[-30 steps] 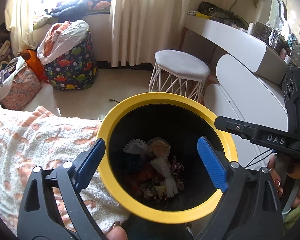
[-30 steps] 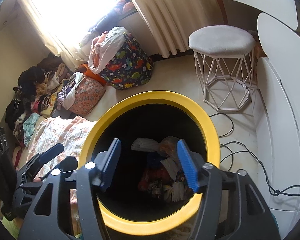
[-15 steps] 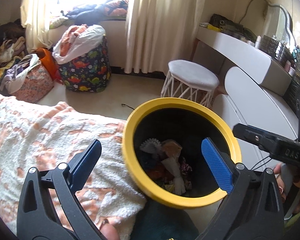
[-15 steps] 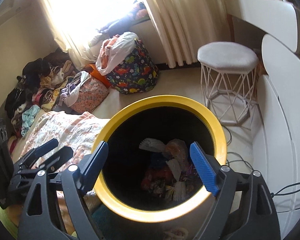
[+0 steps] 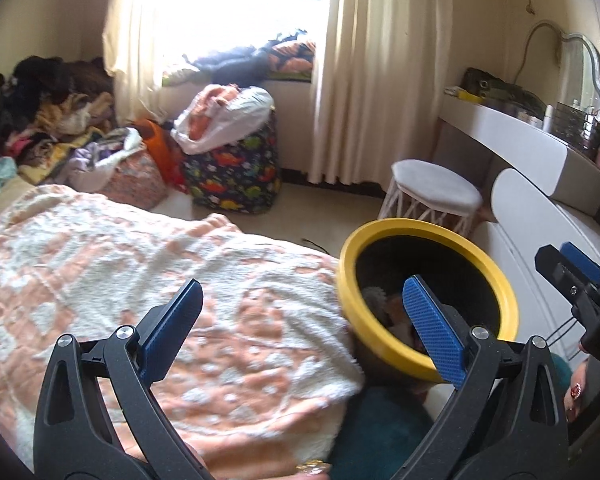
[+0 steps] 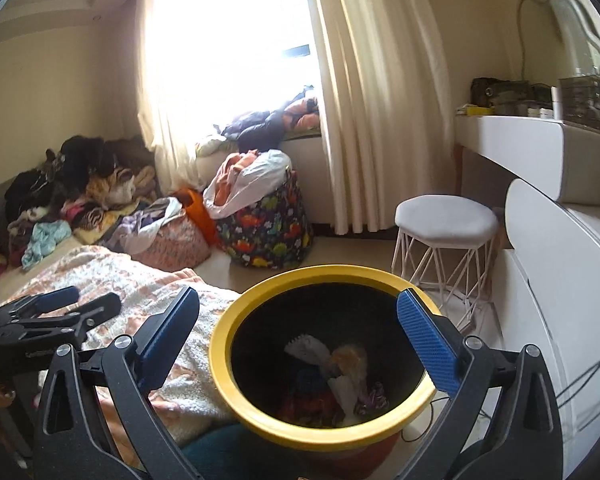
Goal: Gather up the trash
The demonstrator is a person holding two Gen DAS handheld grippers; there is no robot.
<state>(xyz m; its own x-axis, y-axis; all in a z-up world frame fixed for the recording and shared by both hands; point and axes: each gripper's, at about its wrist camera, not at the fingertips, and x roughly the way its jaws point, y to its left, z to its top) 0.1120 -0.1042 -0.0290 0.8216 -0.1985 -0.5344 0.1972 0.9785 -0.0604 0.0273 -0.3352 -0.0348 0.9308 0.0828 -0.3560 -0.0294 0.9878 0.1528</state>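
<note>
**Inspector:** As both tools are in view, begin with their state.

**Assistant:** Left tool (image 5: pixel 304 328): jaws spread wide, nothing between the pads. It hangs over the peach-and-white blanket (image 5: pixel 148 264) on the bed. Right tool (image 6: pixel 300 336): its jaws have just been opening and now stand spread wide, nothing pinched. It sits above the mouth of the bin.

**Inspector:** Where is the bin?

**Assistant:** The yellow-rimmed bin (image 6: pixel 220 364), black inside, stands on the floor just beside the blanket's edge. In the left wrist view it (image 5: pixel 500 292) lies to the right, partly behind the tool's right finger.

**Inspector:** Contents?

**Assistant:** Trash (image 6: pixel 332 380) lies at the bottom: white crumpled pieces, an orange scrap, and red and dark wrappers. I cannot tell the items more exactly.

**Inspector:** Any sight of one tool from the other?

**Assistant:** Yes. The left tool shows at the left edge of the right wrist view, over the blanket. The right tool (image 5: pixel 576 276) shows at the right edge of the left view, with a hand (image 5: pixel 588 392) beneath it.

**Inspector:** Surroundings?

**Assistant:** A white stool (image 6: pixel 444 220) with wire legs stands beyond the bin. A dinosaur-print bag (image 6: pixel 268 228) stuffed with cloth sits below the curtains (image 6: pixel 364 92). Clothing is heaped (image 6: pixel 76 184) along the left wall. A white worktop (image 6: pixel 512 136) at right carries boxes and bottles.
</note>
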